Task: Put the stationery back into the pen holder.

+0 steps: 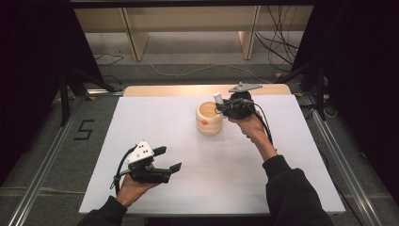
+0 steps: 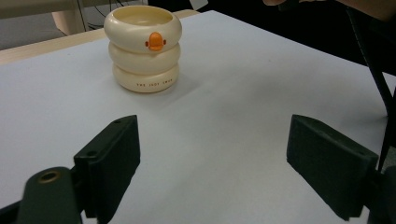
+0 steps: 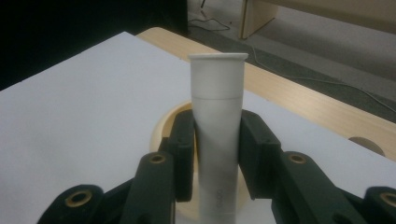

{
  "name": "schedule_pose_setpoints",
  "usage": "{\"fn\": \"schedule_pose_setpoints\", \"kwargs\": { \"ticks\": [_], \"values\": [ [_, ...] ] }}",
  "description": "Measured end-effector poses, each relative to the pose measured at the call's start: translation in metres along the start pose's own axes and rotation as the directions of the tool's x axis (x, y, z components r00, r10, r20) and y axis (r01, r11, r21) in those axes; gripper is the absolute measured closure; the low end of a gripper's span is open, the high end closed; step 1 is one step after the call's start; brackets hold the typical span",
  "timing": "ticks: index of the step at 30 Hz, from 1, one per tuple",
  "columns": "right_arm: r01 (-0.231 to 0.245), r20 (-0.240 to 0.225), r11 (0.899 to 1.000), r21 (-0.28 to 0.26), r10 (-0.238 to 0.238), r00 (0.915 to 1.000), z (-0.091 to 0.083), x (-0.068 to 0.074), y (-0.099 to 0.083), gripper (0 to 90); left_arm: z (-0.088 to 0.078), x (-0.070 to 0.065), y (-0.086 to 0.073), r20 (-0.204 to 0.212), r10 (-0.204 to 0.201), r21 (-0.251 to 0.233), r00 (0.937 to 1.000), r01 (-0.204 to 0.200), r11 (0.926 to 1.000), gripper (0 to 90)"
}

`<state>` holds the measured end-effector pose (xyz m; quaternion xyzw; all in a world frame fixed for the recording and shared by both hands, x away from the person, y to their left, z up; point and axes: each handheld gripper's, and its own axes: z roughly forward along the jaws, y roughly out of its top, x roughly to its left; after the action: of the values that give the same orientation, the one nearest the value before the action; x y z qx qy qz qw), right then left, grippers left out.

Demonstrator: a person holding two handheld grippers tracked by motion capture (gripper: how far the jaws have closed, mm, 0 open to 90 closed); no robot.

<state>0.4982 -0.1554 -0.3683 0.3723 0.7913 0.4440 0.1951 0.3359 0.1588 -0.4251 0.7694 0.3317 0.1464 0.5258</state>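
Observation:
A cream cup [image 1: 209,118] made of stacked rings, with an orange mark on its side, stands right of centre on the white table top [image 1: 188,155]. My right gripper [image 1: 221,107] hovers at the cup's right rim, shut on a white tube [image 1: 218,98]. In the right gripper view the tube [image 3: 217,126] stands upright between the pads, over the cup's mouth [image 3: 161,133]. My left gripper [image 1: 169,158] rests low near the front left, open and holding nothing. Its view looks past wide-apart jaws [image 2: 215,163] toward the cup [image 2: 142,49].
A bare wooden strip [image 1: 197,89] runs along the table's far edge. Metal rails [image 1: 47,160] flank the table on both sides. Cables [image 1: 277,47] and wooden furniture legs [image 1: 134,37] lie on the floor beyond.

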Motion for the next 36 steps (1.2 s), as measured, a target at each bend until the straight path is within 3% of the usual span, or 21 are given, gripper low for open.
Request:
{"fn": "schedule_pose_setpoints", "kwargs": {
  "ticks": [21, 36],
  "values": [
    [-0.006, 0.008, 1.0, 0.002, 0.006, 1.0, 0.021, 0.005, 0.017, 69.0, -0.001, 0.0, 0.0, 0.004, 0.004, -0.007, 1.0, -0.004, 1.0, 17.1],
    [-0.023, 0.019, 0.999, 0.025, 0.022, 0.9996, 0.043, 0.007, 0.016, 69.0, -0.001, 0.0, 0.0, 0.005, 0.005, -0.008, 1.0, -0.005, 1.0, 17.0]
  ]
}}
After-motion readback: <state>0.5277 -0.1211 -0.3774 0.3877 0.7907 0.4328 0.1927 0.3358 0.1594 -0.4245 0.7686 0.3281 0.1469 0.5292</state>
